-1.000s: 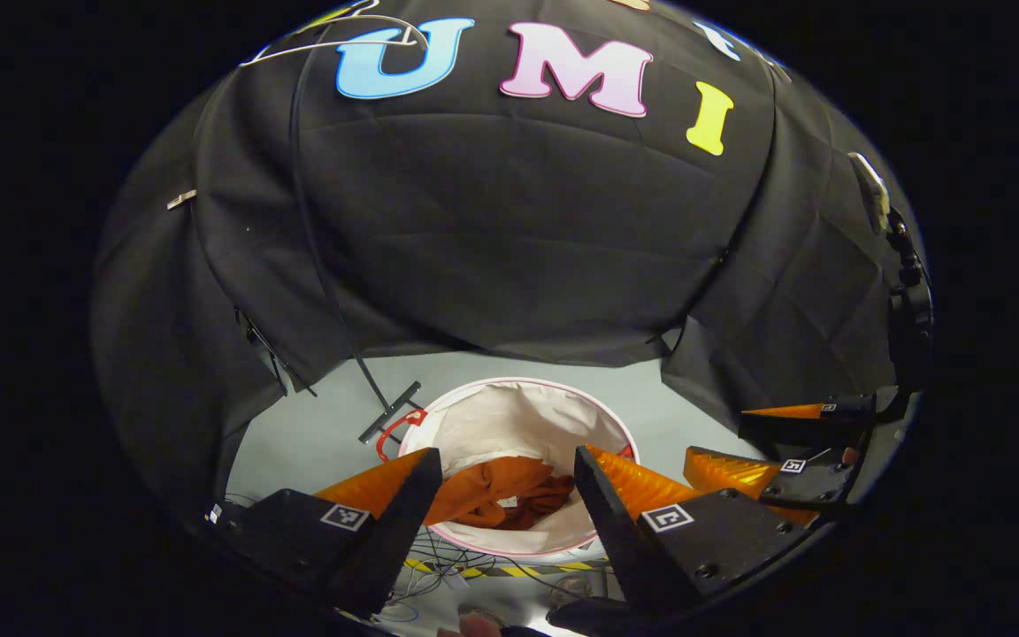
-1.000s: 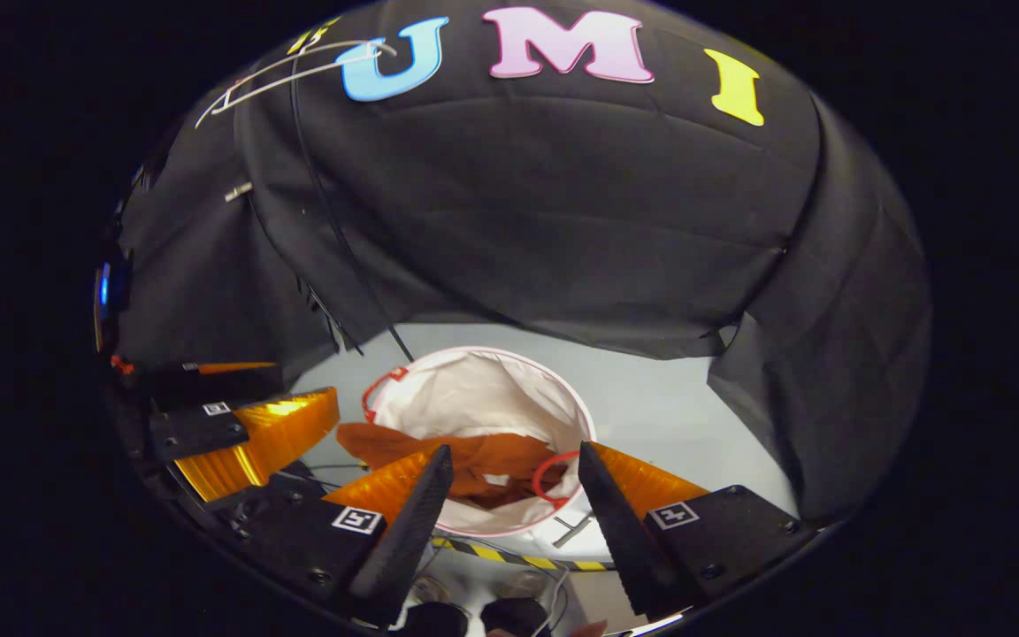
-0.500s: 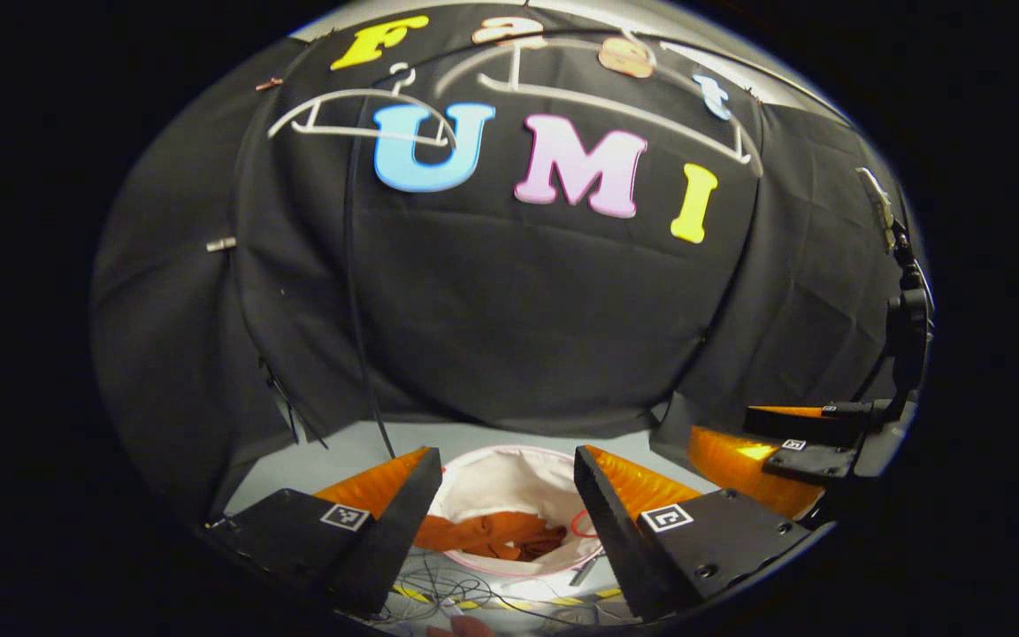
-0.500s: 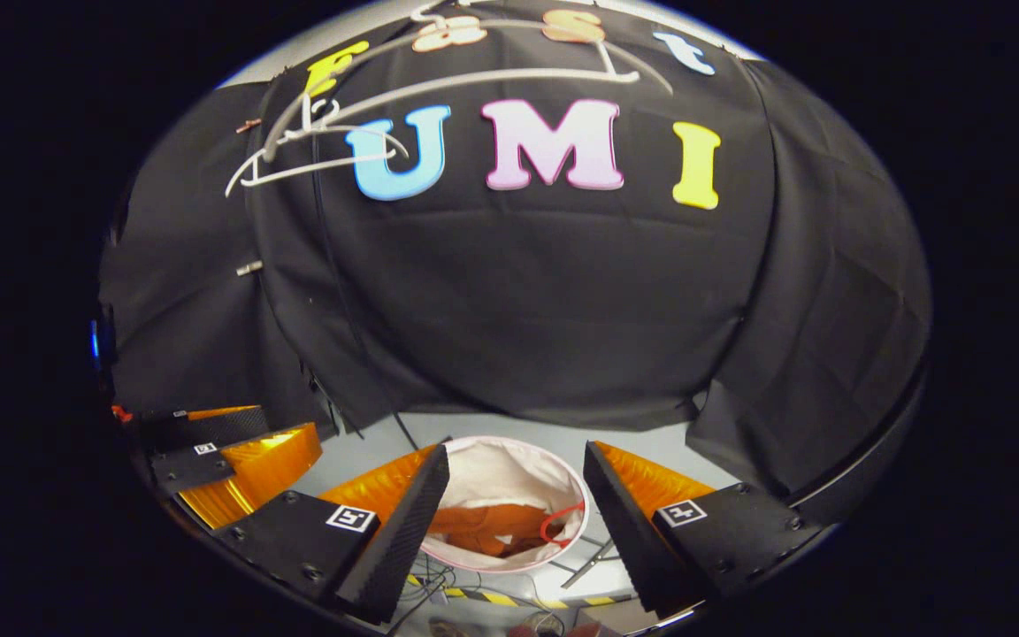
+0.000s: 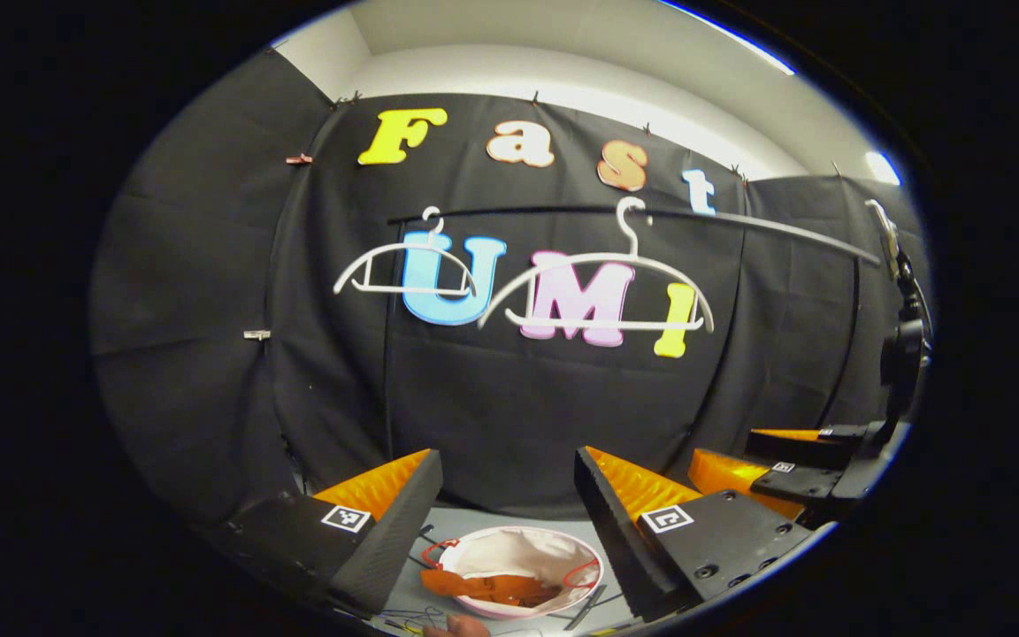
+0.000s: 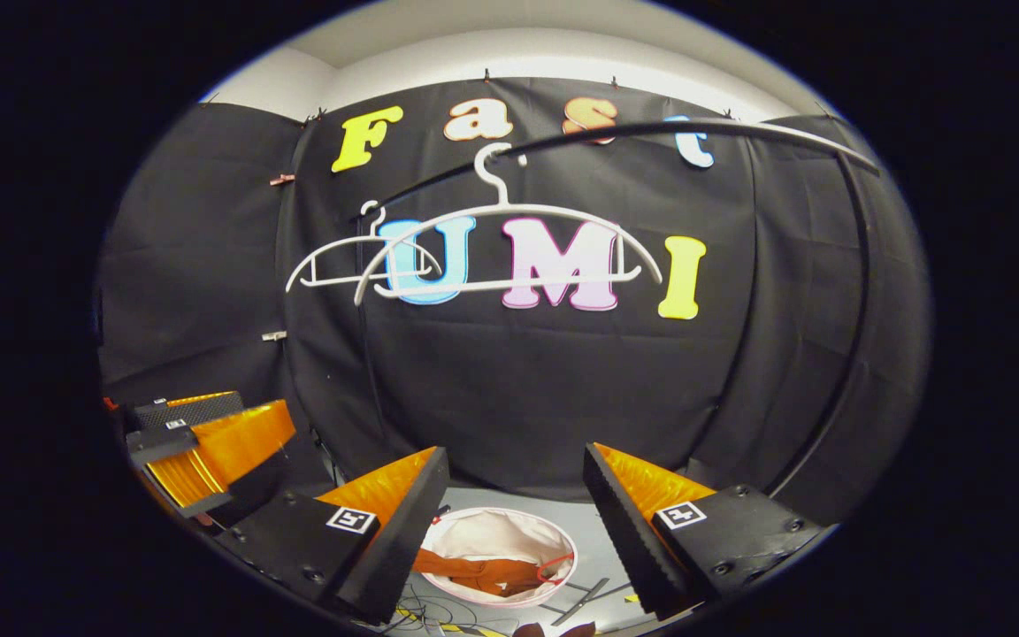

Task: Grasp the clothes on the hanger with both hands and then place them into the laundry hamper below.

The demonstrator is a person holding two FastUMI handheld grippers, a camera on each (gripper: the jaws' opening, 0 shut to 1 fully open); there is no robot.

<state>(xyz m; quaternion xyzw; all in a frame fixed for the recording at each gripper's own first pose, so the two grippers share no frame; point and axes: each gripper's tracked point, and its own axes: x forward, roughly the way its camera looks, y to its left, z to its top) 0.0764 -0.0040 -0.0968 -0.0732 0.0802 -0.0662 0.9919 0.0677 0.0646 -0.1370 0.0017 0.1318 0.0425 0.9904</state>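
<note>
Down at 6 o'clock, the clothes point(image 5: 490, 587) sat crumpled inside the hamper point(image 5: 518, 556), well below and apart from both grippers. Left gripper point(image 5: 508, 464) and right gripper point(image 6: 517, 460) each had fingers spread wide, holding nothing. Two hangers point(image 6: 509, 243) hung bare at 12.

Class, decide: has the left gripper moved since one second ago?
Yes. The left gripper has risen and tilted up: the hamper has dropped lower in its view, and hangers appeared.
</note>
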